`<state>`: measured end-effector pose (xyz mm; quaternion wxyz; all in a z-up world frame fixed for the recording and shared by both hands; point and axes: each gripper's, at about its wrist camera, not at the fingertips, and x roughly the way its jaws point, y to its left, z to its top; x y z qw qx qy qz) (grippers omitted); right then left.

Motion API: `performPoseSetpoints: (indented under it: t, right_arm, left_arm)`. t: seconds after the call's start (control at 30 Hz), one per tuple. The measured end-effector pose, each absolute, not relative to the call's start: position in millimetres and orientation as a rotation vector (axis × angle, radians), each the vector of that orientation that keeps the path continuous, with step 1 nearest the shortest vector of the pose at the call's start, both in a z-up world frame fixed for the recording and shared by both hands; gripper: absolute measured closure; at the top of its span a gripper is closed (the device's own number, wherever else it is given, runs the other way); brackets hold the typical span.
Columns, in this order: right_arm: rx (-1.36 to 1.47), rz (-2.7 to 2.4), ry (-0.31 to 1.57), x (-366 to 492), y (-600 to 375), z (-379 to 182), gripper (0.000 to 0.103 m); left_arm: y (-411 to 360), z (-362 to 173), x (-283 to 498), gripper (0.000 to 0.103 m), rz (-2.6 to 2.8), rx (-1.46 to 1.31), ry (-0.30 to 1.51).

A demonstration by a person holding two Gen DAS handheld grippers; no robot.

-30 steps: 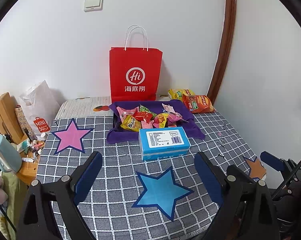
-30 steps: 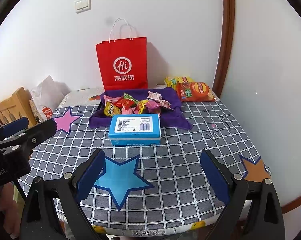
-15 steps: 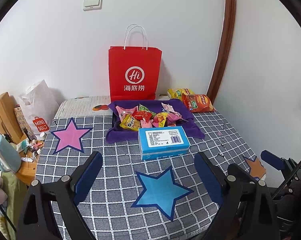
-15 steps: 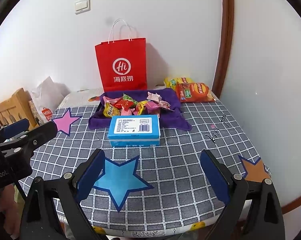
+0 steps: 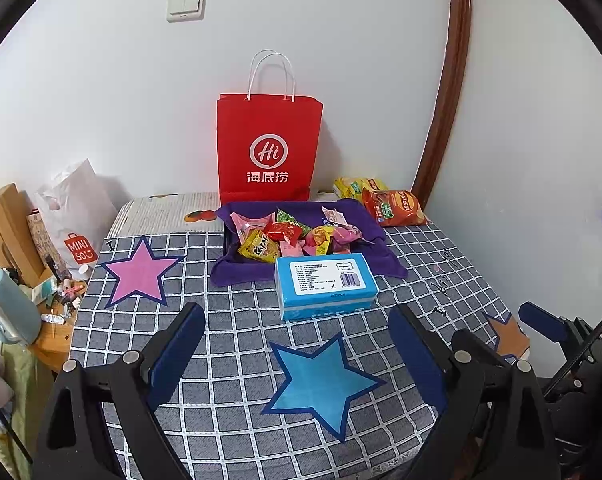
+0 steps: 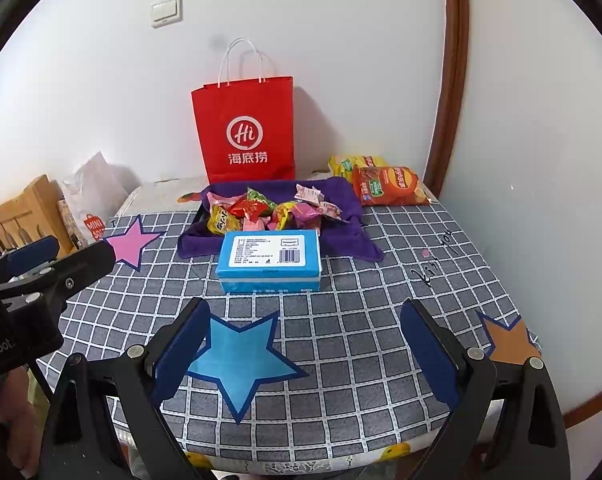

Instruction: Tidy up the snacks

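The left tongs [image 5: 297, 354] hang low over the near edge of the table [image 5: 229, 332], wide open, with nothing between the 2 blue pads. The right tongs [image 6: 305, 354] do the same, wide open and empty.

The snacks [image 5: 289, 236] sit in a small heap on a purple cloth [image 5: 237, 270] at 12 o'clock on the table. They are little shiny packs in red, yellow, pink and green, lying on top of each other. A blue box [image 5: 325, 284] stands just in front of the cloth, touching its near edge. A red paper bag [image 5: 269, 148] stands upright behind the cloth, against the wall. At 1 o'clock, 2 bigger chip bags [image 5: 393, 208] lie flat in the corner.

The heap could be snacks waiting to be sorted, or snacks already gathered in 1 place. These views fit both.

What could go wrong:

- The blue box is between the tongs and the heap. Tongs reaching straight in could bump it and push it into the cloth and the packs.
- The packs are small, smooth and piled up. The pads could slip off 1, or pinch 2 at once.
- The cloth is soft and loose. A low grab could catch the cloth and drag the whole heap.
- The red paper bag is tall and light. A knock could tip it over.
- The 2 tongs are near each other, so they could bump if both go for the middle.
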<state>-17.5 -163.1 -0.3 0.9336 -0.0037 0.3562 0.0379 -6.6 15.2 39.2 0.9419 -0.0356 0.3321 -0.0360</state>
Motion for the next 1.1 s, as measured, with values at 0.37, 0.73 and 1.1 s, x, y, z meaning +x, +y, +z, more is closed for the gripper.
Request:
performPoseSetpoints:
  t: [0.37, 0.73, 1.1]
  right_arm:
    - [-0.003, 0.079, 0.723, -18.7, -162.6, 1.1, 0.008]
    - [-0.015, 0.076, 0.726, -18.8, -160.7, 0.4, 0.008]
    - [-0.009, 0.081, 0.719, -21.3, -162.2, 2.0, 0.008]
  left_arm:
    - [17.2, 39.6, -7.1, 0.010, -0.075, -0.078, 0.680]
    - [18.6, 38.4, -6.2, 0.010, -0.079, -0.082, 0.685]
    - [20.6, 38.6, -6.2, 0.010, -0.078, -0.091, 0.684]
